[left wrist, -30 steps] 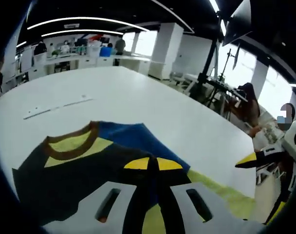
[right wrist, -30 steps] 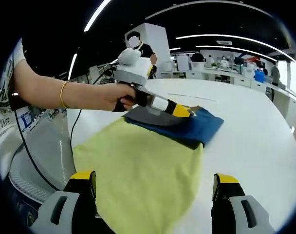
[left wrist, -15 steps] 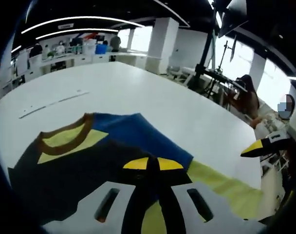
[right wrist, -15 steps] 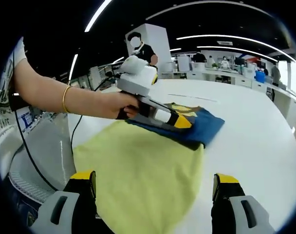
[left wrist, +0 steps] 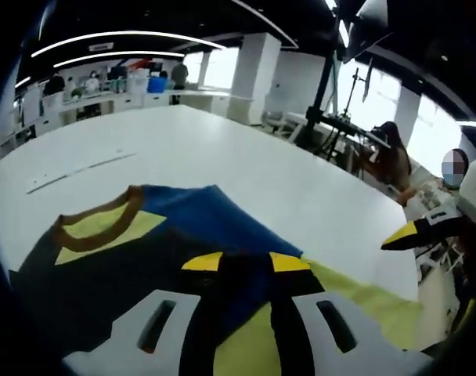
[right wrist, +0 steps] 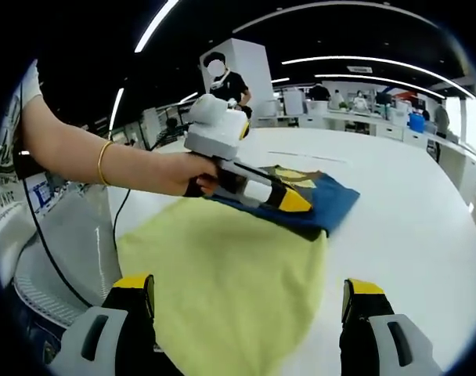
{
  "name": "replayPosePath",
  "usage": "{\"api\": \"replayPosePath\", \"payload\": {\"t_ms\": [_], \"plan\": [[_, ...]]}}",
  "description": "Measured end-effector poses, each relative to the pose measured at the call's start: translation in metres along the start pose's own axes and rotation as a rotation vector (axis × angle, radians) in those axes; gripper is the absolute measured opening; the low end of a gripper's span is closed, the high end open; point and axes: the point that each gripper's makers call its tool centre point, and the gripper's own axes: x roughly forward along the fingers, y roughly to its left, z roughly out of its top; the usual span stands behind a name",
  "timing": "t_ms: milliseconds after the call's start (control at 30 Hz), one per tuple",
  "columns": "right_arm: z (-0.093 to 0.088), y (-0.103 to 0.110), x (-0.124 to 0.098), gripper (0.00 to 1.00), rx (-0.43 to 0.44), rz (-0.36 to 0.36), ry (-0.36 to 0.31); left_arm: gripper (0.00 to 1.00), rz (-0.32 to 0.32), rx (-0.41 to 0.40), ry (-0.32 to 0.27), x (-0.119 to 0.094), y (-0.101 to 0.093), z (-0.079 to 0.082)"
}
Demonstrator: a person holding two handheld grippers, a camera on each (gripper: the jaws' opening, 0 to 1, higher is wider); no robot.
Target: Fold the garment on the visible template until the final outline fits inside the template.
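Note:
The garment (left wrist: pixel 144 251) lies folded on the white table, dark and blue with a yellow panel and a brown collar (left wrist: pixel 89 227). It rests on the far end of a yellow-green sheet (right wrist: pixel 222 274), whose corner also reaches right (left wrist: pixel 363 301). My left gripper (left wrist: pixel 246 262) is open, with its jaws a little apart over the dark and blue cloth. From the right gripper view, the left gripper (right wrist: pixel 289 202) hovers on the garment (right wrist: pixel 324 200), held by a hand. My right gripper (right wrist: pixel 248 290) stands wide open above the sheet's near end, holding nothing. Its yellow tip (left wrist: pixel 402 235) enters from the right.
The white table (left wrist: pixel 222 157) stretches far beyond the garment, with a thin strip (left wrist: pixel 73 168) lying on it. An arm with a bracelet (right wrist: pixel 105 160) crosses from the left. A person (right wrist: pixel 222 78) stands behind the table; another sits by a tripod (left wrist: pixel 394 157).
The left gripper's jaws, shut together on the dark cloth before, have parted. The left gripper dipped toward the garment. The right gripper has stayed still.

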Motion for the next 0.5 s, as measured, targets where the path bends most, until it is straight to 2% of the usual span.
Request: {"api": "replayPosePath", "payload": {"t_ms": [100, 200, 300, 400, 500], "plan": [[0.0, 0.001, 0.0, 0.99, -0.003, 0.001, 0.0, 0.26, 0.006, 0.03, -0.025, -0.005, 0.003, 0.006], [0.0, 0.001, 0.0, 0.99, -0.004, 0.003, 0.002, 0.29, 0.032, 0.038, -0.026, -0.008, 0.011, 0.008], [0.0, 0.002, 0.0, 0.99, -0.004, 0.004, 0.001, 0.34, 0.07, 0.02, -0.033, -0.01, 0.023, 0.01], [0.0, 0.002, -0.001, 0.99, -0.001, 0.002, 0.0, 0.35, 0.089, -0.001, -0.066, -0.015, 0.028, 0.016], [-0.002, 0.001, -0.001, 0.99, -0.005, 0.0, 0.011, 0.36, 0.099, 0.01, -0.019, -0.013, 0.033, 0.006]]}}
